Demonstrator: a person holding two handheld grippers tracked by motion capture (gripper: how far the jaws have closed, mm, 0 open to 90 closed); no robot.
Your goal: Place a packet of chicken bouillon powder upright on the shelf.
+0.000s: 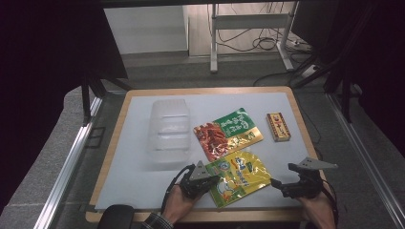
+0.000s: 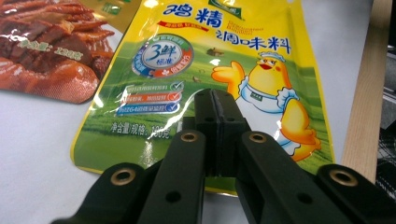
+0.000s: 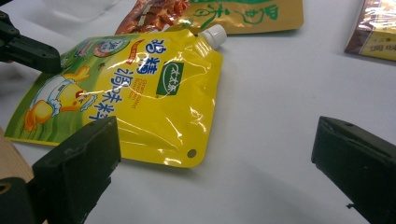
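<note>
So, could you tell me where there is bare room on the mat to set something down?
Free: the left strip between the clear container and the mat's left edge, and the far strip behind the packets. Crowded: the middle, where the yellow pouch lies against the red-green packet, with the left gripper over it.

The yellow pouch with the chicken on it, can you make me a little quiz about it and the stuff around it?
1. True or false: the yellow pouch has a white screw cap.
2. Which gripper has its jaws wide open? A) left gripper B) right gripper
3. What clear thing sits on the table left of the red and green packet?

Key: 1 true; 2 B; 3 a plastic box.
</note>
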